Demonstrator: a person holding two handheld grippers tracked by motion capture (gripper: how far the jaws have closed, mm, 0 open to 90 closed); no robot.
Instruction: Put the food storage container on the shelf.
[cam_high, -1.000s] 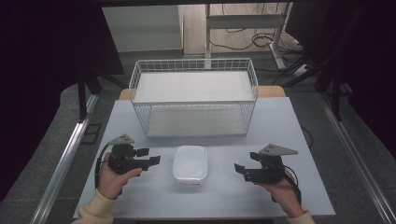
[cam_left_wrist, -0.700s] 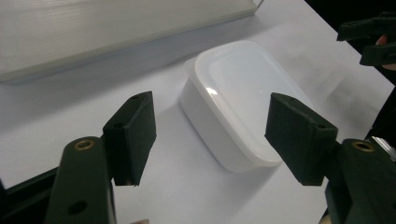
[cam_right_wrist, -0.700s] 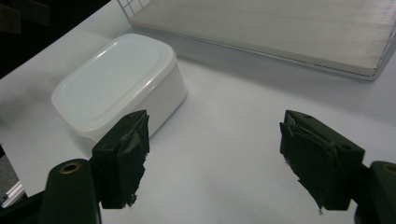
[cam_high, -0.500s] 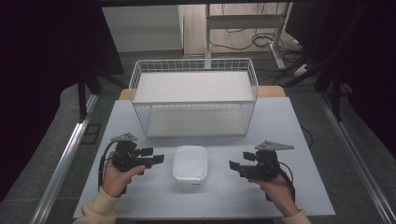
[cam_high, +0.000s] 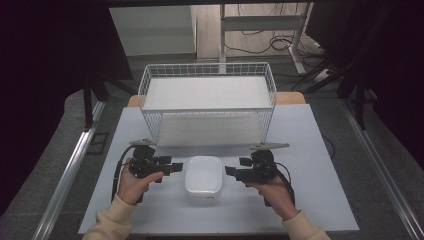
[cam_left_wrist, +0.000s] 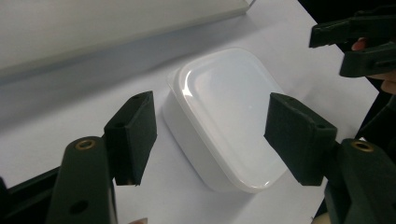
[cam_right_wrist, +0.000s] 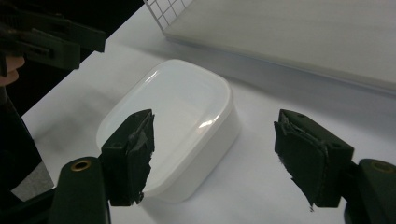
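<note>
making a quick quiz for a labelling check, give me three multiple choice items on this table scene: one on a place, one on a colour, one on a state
1. Where does the lidded container sit?
A. inside the wire basket
B. on the table between the two hand-held grippers
C. on the floor

2. What colour is the wire basket?
A. white
B. red
C. black

3. How do the jaws of the left hand-held gripper stand?
A. clamped on the container
B. shut on nothing
C. open, apart from the container

Key:
1 B, the high view shows it on the table with the left gripper at one side and the right hand-held gripper at the other.
2 A, its mesh is white.
3 C, the left gripper view shows gaps between both pads and the container.
</note>
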